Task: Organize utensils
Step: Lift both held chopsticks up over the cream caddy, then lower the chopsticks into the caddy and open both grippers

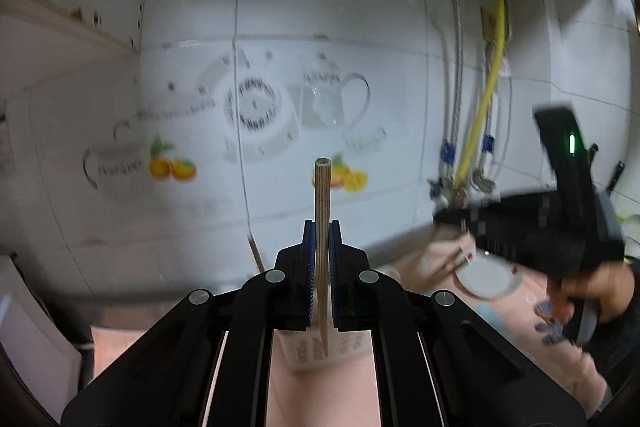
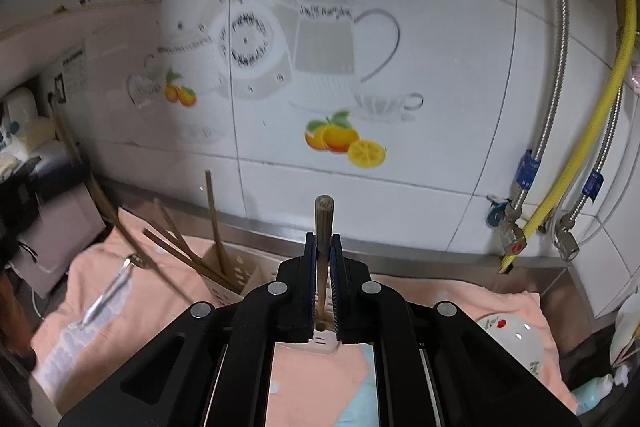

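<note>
My left gripper (image 1: 321, 227) is shut on a wooden chopstick (image 1: 322, 227) that stands upright, its lower tip over a white utensil holder (image 1: 320, 351) on the pink cloth. My right gripper (image 2: 323, 241) is shut on another wooden chopstick (image 2: 323, 223), upright, its lower end at a white slotted holder compartment (image 2: 323, 341). A beige slotted holder (image 2: 236, 277) to the left holds several chopsticks (image 2: 214, 219). The right gripper (image 1: 520, 227) also shows blurred at the right of the left wrist view.
A pink cloth (image 2: 440, 295) covers the counter below a tiled wall. A metal spoon (image 2: 106, 293) lies at the left. A white flowered bowl (image 2: 516, 343) sits at the right, and a white plate (image 1: 488, 279) shows near the hand. Hoses and valves (image 2: 516, 239) hang at right.
</note>
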`<state>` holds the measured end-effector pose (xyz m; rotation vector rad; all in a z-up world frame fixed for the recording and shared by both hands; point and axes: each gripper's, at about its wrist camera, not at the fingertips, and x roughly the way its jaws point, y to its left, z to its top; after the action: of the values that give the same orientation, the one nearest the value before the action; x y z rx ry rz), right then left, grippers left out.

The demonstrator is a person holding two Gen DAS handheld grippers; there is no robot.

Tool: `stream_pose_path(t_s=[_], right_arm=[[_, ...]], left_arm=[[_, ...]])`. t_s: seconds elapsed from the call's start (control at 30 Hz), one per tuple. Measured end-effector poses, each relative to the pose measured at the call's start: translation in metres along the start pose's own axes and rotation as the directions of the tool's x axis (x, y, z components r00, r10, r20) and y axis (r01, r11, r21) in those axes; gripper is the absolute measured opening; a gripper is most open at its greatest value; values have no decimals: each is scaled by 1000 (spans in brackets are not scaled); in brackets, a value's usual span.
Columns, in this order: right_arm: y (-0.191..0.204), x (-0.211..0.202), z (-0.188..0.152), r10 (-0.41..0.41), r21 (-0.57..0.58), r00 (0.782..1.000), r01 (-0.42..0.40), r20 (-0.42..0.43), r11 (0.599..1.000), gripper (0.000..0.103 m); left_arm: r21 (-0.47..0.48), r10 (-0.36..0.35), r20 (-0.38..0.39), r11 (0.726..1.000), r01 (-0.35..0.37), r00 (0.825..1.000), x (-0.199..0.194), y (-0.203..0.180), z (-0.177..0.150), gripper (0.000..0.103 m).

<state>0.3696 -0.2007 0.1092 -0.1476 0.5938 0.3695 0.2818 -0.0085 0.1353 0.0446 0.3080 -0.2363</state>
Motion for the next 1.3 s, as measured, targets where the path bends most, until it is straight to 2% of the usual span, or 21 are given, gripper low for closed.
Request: stream_pose_path(t_s=[0.2, 0.4, 0.67, 1.03, 1.23, 1.3], right_arm=[[-1, 17, -8, 2, -1, 1000, -2, -31, 1000, 7], [-2, 27, -14, 4, -10, 998, -4, -60, 1000, 7], [-4, 35, -19, 6, -6, 997, -7, -80, 1000, 7], [-2, 33, -19, 5, -11, 997, -6, -74, 1000, 7], [-2, 28, -18, -1, -11, 998, 1, -65, 1000, 16], [-2, 25, -17, -3, -10, 998, 2, -60, 1000, 24]], left_arm=[[-21, 42, 20, 999, -41, 999, 22, 7, 13, 5], [-37, 82, -16, 996, -82, 997, 52, 15, 4, 5], [-49, 91, -99, 994, -96, 991, 78, 25, -19, 5], [-57, 81, -138, 994, -89, 987, 83, 28, -27, 6], [-63, 89, -145, 993, -99, 985, 81, 30, -28, 7], [-65, 91, -146, 993, -101, 985, 80, 30, -28, 7]])
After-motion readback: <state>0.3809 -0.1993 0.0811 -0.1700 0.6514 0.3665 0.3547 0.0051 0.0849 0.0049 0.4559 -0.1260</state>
